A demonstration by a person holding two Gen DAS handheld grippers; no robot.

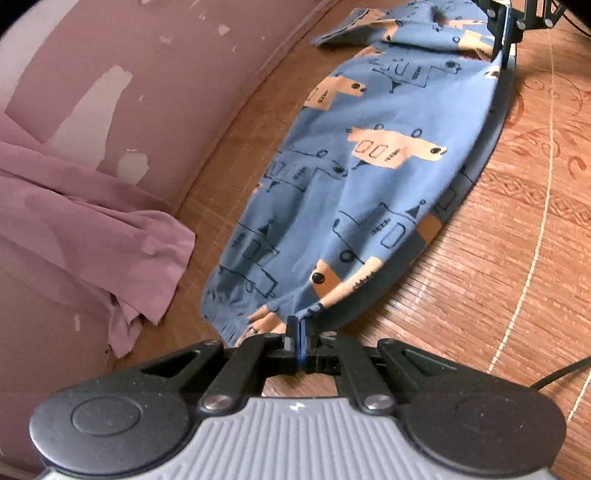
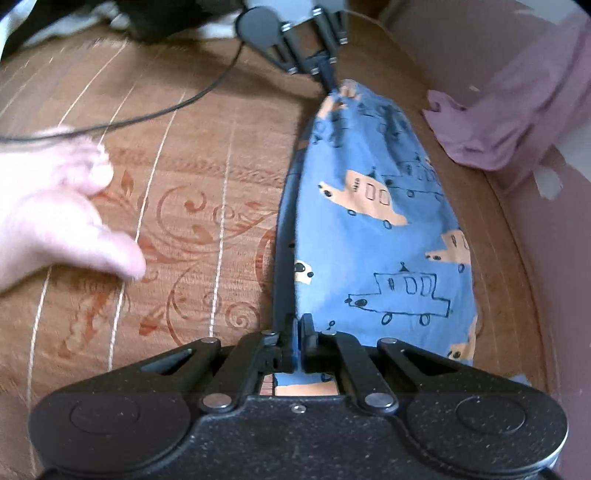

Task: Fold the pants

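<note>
pants (image 1: 354, 192) pinched between both tools

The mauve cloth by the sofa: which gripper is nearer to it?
Left. The left gripper grips the pants beside the cloth; the right gripper holds their far end.

My left gripper (image 1: 298, 325) is matt, finely speckled black plastic with shiny round metal rivets and a ribbed grey plastic body, pinching the soft blue printed cotton-like pants (image 1: 362, 177). They lie on a woven bamboo-look brown mat (image 1: 498, 258) with a slight sheen, beside a thin, limp mauve cloth (image 1: 92, 221) and a mauve surface (image 1: 129, 74) with flaking finish
</note>
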